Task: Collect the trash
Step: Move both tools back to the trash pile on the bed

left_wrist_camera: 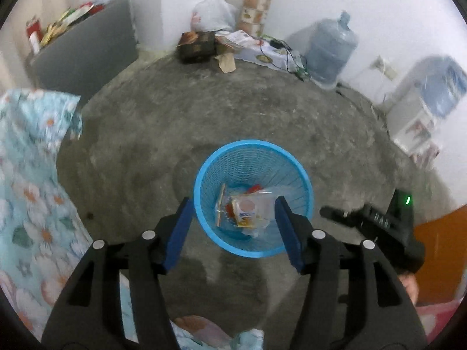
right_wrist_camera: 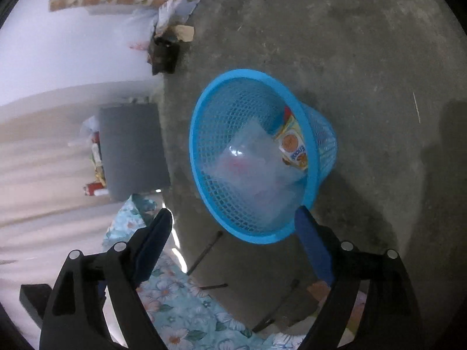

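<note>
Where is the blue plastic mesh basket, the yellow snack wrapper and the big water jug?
Blue plastic mesh basket (left_wrist_camera: 204, 175): left wrist view, left rim.
Yellow snack wrapper (right_wrist_camera: 293, 144): right wrist view, printed front.
Big water jug (left_wrist_camera: 331, 49): left wrist view, middle of body.

blue mesh bin upright on concrete, wrappers inside

The left wrist view looks steeply down from above the blue basket on the floor. The right wrist view, rolled sideways, sees the same basket closer.
</note>
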`<action>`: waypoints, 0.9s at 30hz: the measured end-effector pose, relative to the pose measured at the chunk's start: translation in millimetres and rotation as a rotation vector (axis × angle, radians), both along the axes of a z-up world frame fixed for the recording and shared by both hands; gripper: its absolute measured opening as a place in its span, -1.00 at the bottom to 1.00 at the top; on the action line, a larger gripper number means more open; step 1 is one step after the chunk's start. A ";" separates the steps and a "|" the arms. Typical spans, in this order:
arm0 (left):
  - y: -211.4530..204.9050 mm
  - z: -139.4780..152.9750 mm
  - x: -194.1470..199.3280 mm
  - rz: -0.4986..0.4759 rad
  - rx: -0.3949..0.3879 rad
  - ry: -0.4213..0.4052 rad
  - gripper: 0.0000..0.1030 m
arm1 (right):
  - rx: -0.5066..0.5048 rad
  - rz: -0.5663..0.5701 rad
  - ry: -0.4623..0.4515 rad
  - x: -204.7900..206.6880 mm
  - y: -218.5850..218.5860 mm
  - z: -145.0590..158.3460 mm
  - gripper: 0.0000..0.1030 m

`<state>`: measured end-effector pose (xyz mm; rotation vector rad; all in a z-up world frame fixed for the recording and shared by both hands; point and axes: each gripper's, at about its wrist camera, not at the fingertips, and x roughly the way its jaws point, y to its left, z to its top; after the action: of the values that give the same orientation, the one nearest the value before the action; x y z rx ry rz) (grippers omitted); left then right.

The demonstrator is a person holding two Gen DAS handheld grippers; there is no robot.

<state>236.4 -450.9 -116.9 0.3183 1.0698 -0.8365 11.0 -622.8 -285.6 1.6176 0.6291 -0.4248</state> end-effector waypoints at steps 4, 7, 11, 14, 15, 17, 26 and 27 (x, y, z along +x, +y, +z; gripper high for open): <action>20.7 24.2 -6.0 -0.020 -0.030 -0.049 0.19 | -0.026 -0.018 -0.037 -17.2 13.9 6.4 0.63; 44.5 56.6 -15.9 -0.031 -0.071 -0.076 0.28 | -0.054 -0.032 -0.065 -26.6 25.1 22.9 0.63; 99.6 104.9 -32.6 -0.022 -0.156 -0.088 0.46 | -0.164 0.024 -0.104 -24.1 40.2 72.9 0.63; 160.6 136.9 -54.6 0.009 -0.212 -0.131 0.58 | -0.281 0.124 -0.169 -14.2 59.7 120.6 0.63; 188.0 146.5 -64.3 0.034 -0.231 -0.149 0.61 | -0.322 0.171 -0.194 -8.0 69.5 137.6 0.63; 229.0 156.6 -80.0 0.066 -0.251 -0.168 0.61 | -0.373 0.269 -0.259 5.1 90.7 164.8 0.62; 435.4 159.9 -139.6 0.402 -0.288 -0.285 0.61 | -0.400 0.639 -0.425 60.6 199.4 227.9 0.63; 452.8 157.8 -142.7 0.441 -0.292 -0.296 0.61 | -0.398 0.679 -0.432 67.0 215.2 231.5 0.63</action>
<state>93.6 1.9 40.9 -0.0440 0.6905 -0.5168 78.1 -407.6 -54.2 0.9882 0.6651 0.2838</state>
